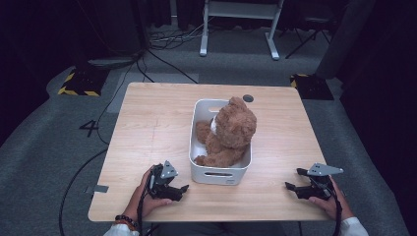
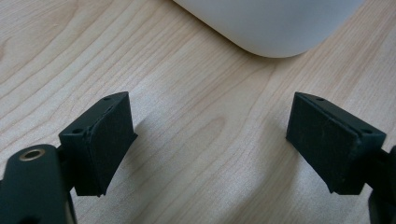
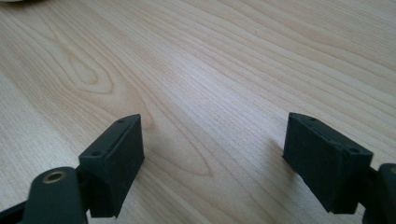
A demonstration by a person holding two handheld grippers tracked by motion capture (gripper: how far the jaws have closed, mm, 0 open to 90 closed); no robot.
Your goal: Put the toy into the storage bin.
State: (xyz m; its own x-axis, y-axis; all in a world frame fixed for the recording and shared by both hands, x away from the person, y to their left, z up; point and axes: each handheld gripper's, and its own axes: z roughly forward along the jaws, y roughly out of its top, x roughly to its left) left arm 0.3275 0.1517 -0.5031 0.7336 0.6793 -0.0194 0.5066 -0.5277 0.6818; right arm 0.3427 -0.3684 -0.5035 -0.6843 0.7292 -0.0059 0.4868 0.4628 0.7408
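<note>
Brown plush teddy bear (image 1: 231, 130) sits in the white bin (image 1: 196, 147) mid-worktop (image 1: 147, 128) — seemingly slumped against its right wall. Left gripper (image 1: 183, 189) rests just beside the bin's near-left corner, jaws wide, empty. Right gripper (image 1: 294, 179) — well right of the bin — likewise gapes, holding nothing.

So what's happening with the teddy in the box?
A person sits at the wooden table with a tool in each hand. The brown teddy bear sits in the white bin in the middle. The left tool rests near the bin's front corner, and the right tool rests farther off to the side. Both are open and hold nothing; neither touches the bear.
</note>
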